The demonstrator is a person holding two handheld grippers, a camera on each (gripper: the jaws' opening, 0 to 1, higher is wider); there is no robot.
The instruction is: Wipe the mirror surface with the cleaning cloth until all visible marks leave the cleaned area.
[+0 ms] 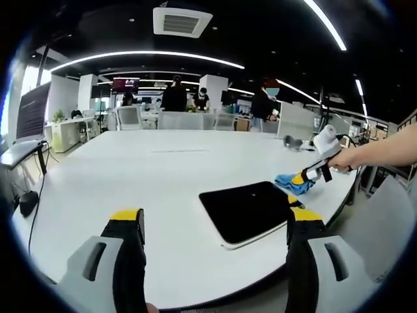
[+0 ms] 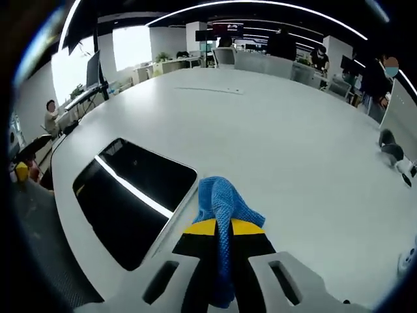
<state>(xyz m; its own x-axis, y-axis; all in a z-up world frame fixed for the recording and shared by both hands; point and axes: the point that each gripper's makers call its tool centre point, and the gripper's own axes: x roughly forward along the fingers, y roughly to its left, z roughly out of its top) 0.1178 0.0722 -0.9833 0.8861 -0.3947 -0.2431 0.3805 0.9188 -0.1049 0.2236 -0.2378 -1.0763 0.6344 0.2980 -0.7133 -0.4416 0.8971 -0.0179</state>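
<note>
The left gripper (image 1: 215, 225) hangs with yellow-tipped jaws spread wide and empty above the big white matte table (image 1: 143, 176). Right of it lies the flat, dark, glossy rounded-rectangle mirror (image 2: 130, 195) with its thin pale rim. The right gripper (image 2: 220, 231) pinches the blue, knobbly-weave cleaning cloth (image 2: 221, 202) beside that rim; held this narrowly, the cloth could bunch and merely smear marks.

The cloth (image 2: 223, 215) hangs pinched between the right tool's (image 2: 221, 228) jaws, its tail perhaps hidden.
</note>
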